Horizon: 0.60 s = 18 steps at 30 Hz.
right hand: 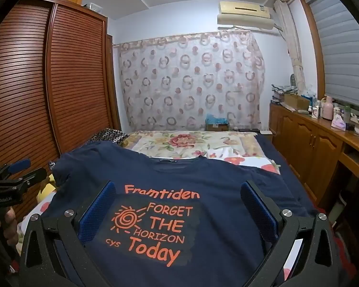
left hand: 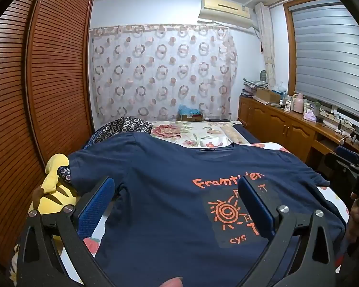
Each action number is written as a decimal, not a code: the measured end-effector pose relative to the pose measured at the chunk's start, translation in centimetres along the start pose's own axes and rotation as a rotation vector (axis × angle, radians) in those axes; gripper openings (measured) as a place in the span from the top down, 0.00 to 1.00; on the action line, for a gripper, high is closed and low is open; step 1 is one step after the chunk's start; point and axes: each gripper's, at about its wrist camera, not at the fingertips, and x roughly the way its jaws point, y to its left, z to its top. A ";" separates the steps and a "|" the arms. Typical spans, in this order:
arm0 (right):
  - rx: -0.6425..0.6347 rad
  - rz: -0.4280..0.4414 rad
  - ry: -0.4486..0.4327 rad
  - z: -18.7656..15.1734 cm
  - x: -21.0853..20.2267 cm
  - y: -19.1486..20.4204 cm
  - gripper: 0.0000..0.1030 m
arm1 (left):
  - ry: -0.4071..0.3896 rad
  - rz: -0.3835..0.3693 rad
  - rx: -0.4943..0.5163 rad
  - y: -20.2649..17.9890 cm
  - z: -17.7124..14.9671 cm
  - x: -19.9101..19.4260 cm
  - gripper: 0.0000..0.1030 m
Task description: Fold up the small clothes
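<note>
A navy T-shirt (left hand: 170,191) with orange print lies spread flat, front up, on the bed; it also shows in the right wrist view (right hand: 217,186). My left gripper (left hand: 177,191) is open and empty, hovering above the shirt's left half. My right gripper (right hand: 177,196) is open and empty above the printed chest. The collar points away from me. The right gripper also shows at the right edge of the left wrist view (left hand: 349,167), and the left gripper shows at the left edge of the right wrist view (right hand: 14,174).
A yellow plush toy (left hand: 52,186) lies left of the shirt by the louvred wardrobe (left hand: 47,83). A floral quilt (right hand: 186,143) and a dark patterned pillow (left hand: 124,125) lie beyond. A wooden cabinet (right hand: 318,143) with clutter runs along the right.
</note>
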 end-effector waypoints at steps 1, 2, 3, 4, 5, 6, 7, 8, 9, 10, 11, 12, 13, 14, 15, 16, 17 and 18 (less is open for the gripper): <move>-0.001 -0.001 -0.001 0.0 0.0 0.0 0.00 | 0.000 0.002 0.003 0.0 0.0 0.0 0.00; -0.010 -0.003 0.012 0.0 0.0 0.0 0.00 | -0.003 0.000 0.004 0.0 0.0 0.0 0.00; -0.010 -0.005 0.009 0.0 0.0 0.0 0.00 | -0.002 -0.003 0.003 0.0 0.0 0.0 0.00; -0.009 -0.004 0.009 0.0 0.0 0.0 0.00 | -0.001 -0.004 0.002 0.0 0.0 0.0 0.00; -0.010 -0.002 0.010 0.0 0.0 0.1 0.00 | -0.003 -0.005 0.001 0.0 0.0 0.0 0.00; -0.010 -0.003 0.010 0.0 0.0 0.1 0.00 | -0.004 -0.006 0.001 -0.1 0.1 0.0 0.00; -0.010 -0.003 0.011 0.0 0.1 0.1 0.00 | -0.004 -0.001 0.001 0.0 0.0 0.0 0.00; -0.011 -0.002 0.012 0.0 0.1 0.1 0.00 | -0.005 0.000 0.000 0.0 0.0 0.0 0.00; -0.011 -0.002 0.012 0.0 0.1 0.2 0.00 | -0.005 -0.002 0.000 0.0 0.0 0.0 0.00; -0.012 0.003 0.009 0.1 -0.1 0.0 0.00 | -0.005 -0.002 -0.001 0.0 0.0 0.0 0.00; -0.012 0.004 0.009 0.1 -0.1 0.0 0.00 | -0.006 -0.003 -0.002 0.0 0.0 0.0 0.00; -0.013 0.005 0.008 0.1 -0.1 0.0 0.00 | -0.007 -0.003 -0.002 0.0 0.0 0.0 0.00; -0.013 0.005 0.007 0.1 -0.1 0.0 0.00 | -0.007 -0.001 -0.002 -0.1 0.0 0.1 0.00; -0.013 0.006 0.008 0.1 -0.1 0.0 0.00 | -0.007 0.000 -0.001 -0.1 0.0 0.1 0.00; -0.013 0.007 0.008 0.1 -0.1 0.0 0.00 | -0.007 0.000 -0.001 -0.1 0.0 0.2 0.00; -0.014 0.006 0.008 0.1 0.0 0.0 0.00 | -0.005 0.000 0.000 -0.2 0.0 0.3 0.00; -0.014 0.006 0.008 0.1 0.0 0.0 0.00 | -0.008 -0.004 -0.002 0.0 0.0 0.0 0.00; -0.010 0.002 0.006 0.3 0.2 0.0 0.00 | -0.008 -0.002 -0.002 0.0 0.0 0.0 0.00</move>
